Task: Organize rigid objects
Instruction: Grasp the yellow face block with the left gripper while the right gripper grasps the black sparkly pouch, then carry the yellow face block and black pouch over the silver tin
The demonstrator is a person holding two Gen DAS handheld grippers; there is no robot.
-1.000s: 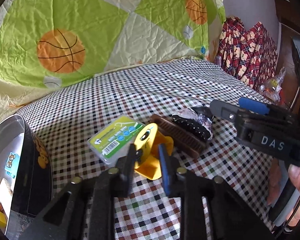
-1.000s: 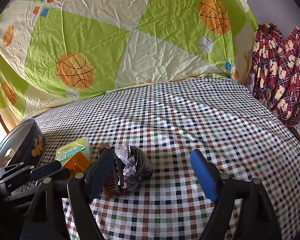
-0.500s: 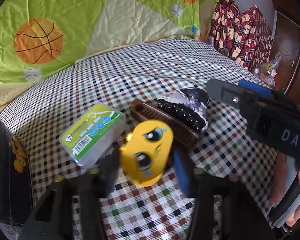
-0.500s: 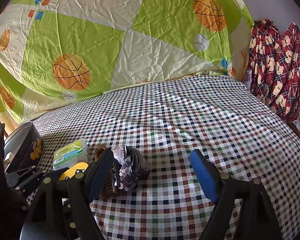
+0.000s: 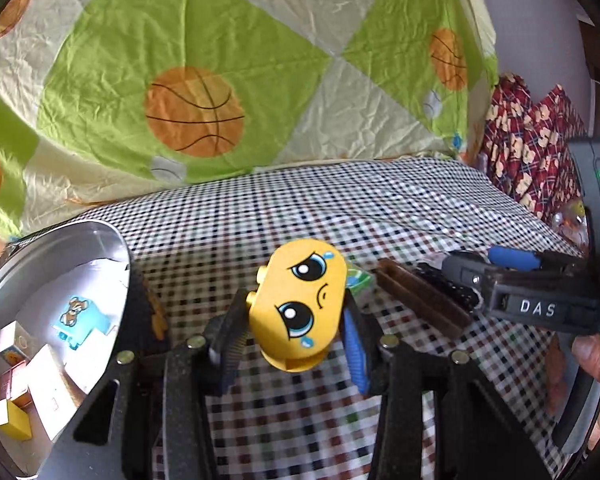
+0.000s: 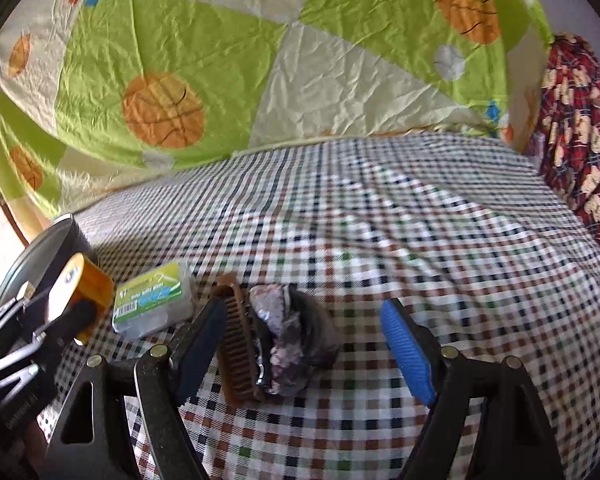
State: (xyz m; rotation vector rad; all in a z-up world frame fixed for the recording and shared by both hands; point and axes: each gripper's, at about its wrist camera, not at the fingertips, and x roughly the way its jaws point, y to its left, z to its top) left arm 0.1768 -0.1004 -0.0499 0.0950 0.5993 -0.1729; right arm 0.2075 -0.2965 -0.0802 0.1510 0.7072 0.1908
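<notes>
Left gripper (image 5: 292, 330) clamps yellow face block (image 5: 298, 306) above the cloth, right of the round tin (image 5: 60, 236); right gripper (image 6: 304, 344) gapes wide.

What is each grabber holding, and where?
The left gripper clamps the yellow plastic sad-face toy block by its two sides. The right gripper is open, holding nothing.

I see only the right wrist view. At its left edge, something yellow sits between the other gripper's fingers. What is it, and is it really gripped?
Observer: It is a yellow plastic toy block with a printed crying face, and the left gripper is shut on its sides.
Operator: Is the round black metal tin beside it empty?
Observer: No. It holds several small boxes, among them a blue block with a bear picture.
</notes>
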